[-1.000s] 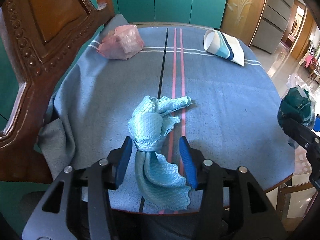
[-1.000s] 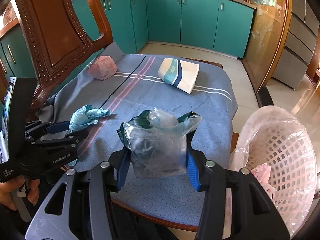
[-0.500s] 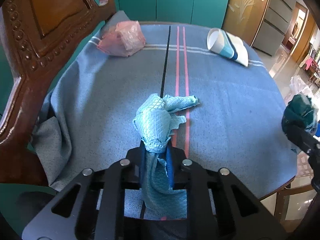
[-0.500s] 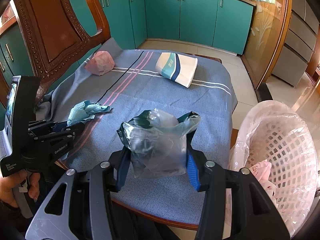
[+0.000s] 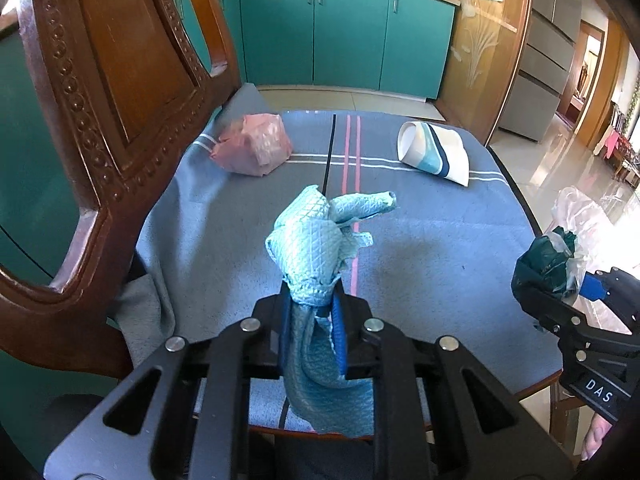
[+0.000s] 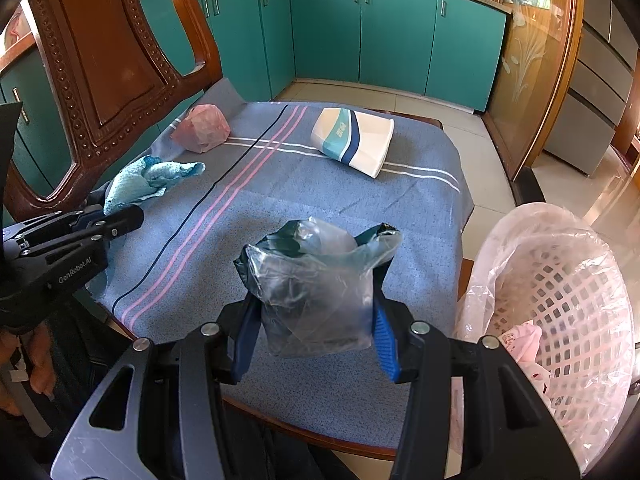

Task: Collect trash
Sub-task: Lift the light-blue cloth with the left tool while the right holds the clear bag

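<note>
My left gripper is shut on a crumpled light-blue paper towel, lifted off the blue tablecloth; the same towel shows at the left of the right wrist view. My right gripper is shut on a crumpled clear and dark-green plastic bag, held above the cloth's near edge. That bag appears at the right of the left wrist view. A pink crumpled bag and a flattened white-and-blue paper cup lie at the far end of the table.
A pink mesh basket lined with thin plastic stands just right of the table, with pink trash inside. A carved wooden chair back rises at the left. Teal cabinets line the far wall. A hand holds the left gripper.
My left gripper closed on the paper towel and raised it off the cloth. The right gripper and its bag stayed put.
</note>
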### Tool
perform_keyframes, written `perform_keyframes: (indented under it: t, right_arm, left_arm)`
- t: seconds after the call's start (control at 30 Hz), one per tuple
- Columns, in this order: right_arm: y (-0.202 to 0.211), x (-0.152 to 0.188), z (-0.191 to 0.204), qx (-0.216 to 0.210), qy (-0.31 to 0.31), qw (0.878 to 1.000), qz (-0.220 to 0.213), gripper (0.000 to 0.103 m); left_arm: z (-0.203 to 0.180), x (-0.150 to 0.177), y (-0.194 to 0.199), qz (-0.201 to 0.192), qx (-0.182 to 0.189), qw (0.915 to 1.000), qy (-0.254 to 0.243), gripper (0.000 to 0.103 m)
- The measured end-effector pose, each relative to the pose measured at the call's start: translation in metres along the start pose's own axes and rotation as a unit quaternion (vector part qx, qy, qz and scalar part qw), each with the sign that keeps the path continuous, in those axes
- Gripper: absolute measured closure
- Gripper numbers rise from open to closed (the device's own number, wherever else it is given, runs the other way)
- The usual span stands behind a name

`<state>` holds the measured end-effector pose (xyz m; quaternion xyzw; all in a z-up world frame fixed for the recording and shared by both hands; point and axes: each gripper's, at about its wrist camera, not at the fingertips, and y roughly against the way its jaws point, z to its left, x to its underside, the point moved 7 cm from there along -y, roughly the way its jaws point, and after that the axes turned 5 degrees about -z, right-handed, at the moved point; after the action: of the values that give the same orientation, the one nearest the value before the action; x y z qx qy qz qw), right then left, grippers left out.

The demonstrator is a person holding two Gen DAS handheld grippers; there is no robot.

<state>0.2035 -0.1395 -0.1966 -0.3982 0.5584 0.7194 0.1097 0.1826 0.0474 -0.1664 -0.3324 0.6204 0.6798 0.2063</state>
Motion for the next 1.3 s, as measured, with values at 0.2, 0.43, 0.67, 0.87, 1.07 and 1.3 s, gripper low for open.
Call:
perform_keyframes:
  t: [0.2,0.43,0.67,0.87,1.07,1.3]
  right_arm:
    - [0.008,-0.003,-0.005,0.002,-0.003,1.0,-0.01,0.054]
    - [0.02,-0.007,-0.02,0.011,-0.015,1.0,-0.024,0.054]
    - [0.038,-0.011,-0.047,0.036,-0.035,0.998,-0.047,0.053]
    - [0.056,-0.009,-0.083,0.065,-0.065,0.994,-0.063,0.053]
    - [0.07,-0.003,-0.114,0.092,-0.089,0.989,-0.074,0.053]
    - [0.082,0.006,-0.141,0.114,-0.109,0.984,-0.079,0.053]
  left_arm:
    - [-0.001,0.0,0.002,-0.001,0.0,1.0,-0.001,0.084]
    - [-0.004,-0.003,0.01,-0.011,-0.002,0.9999,-0.005,0.084]
    - [-0.011,-0.01,0.021,-0.025,0.002,0.9997,-0.007,0.084]
    - [-0.024,-0.016,0.032,-0.037,0.012,0.9991,-0.017,0.084]
    - [-0.041,-0.019,0.039,-0.042,0.028,0.9983,-0.03,0.084]
    - [-0.071,-0.024,0.046,-0.05,0.051,0.9962,-0.05,0.084]
